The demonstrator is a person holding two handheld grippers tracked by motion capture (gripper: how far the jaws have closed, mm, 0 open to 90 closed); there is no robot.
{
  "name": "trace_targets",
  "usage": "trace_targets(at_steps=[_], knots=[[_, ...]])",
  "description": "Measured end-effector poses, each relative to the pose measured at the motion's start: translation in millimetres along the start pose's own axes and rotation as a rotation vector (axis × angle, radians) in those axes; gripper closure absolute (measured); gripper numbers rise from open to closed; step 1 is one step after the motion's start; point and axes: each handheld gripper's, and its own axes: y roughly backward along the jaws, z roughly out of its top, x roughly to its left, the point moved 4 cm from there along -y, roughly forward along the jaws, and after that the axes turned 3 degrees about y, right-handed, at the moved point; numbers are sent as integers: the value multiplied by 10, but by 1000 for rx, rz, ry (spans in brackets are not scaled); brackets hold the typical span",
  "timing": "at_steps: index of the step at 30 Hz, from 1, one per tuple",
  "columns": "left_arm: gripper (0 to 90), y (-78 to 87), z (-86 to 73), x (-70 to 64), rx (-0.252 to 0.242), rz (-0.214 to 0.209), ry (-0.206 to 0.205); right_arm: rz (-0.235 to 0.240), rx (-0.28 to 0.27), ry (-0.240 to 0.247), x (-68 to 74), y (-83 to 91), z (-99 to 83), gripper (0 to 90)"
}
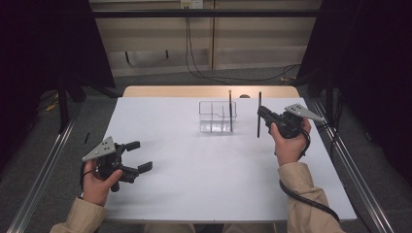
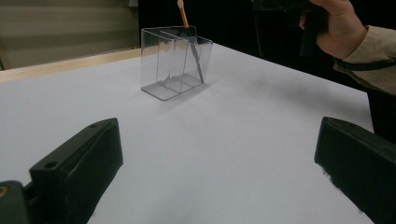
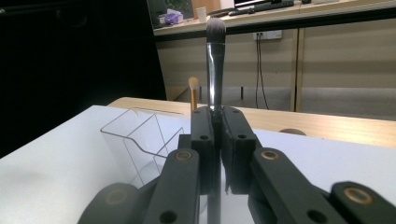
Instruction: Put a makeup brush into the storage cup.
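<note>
The right hand-held gripper [image 1: 263,116] clamps a makeup brush [image 3: 215,65] upright, probably to drop it into the clear organizer [image 1: 217,116], while the left hand-held gripper [image 1: 138,156] waits wide over the counter [image 1: 204,170].

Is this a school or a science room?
Probably a lab set up for recording, not a classroom. Black curtains hang on both sides, metal rails run along the white table, and cables trail over the floor.

Two brushes are showing: one [image 1: 230,110] is standing in the organizer, one [image 3: 215,60] is being held upright. One clear organizer [image 1: 217,116] is sitting on one white table [image 1: 194,165]. Two grippers, left [image 1: 138,156] and right [image 1: 262,114], are working.
</note>
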Motion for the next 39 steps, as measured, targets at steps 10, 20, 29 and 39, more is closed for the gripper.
trace_targets(at_steps=[10,20,29,39], knots=[[9,0,0,-3,0,-2,0,11,-19,0,29,-50,61,844],[9,-3,-5,-1,2,-5,3,24,-40,10,70,-116,113,844],[9,2,-7,1,0,-4,4,34,-56,10,94,-181,181,844],[9,-9,-15,1,1,-8,5,39,-74,1,124,-243,252,844]])
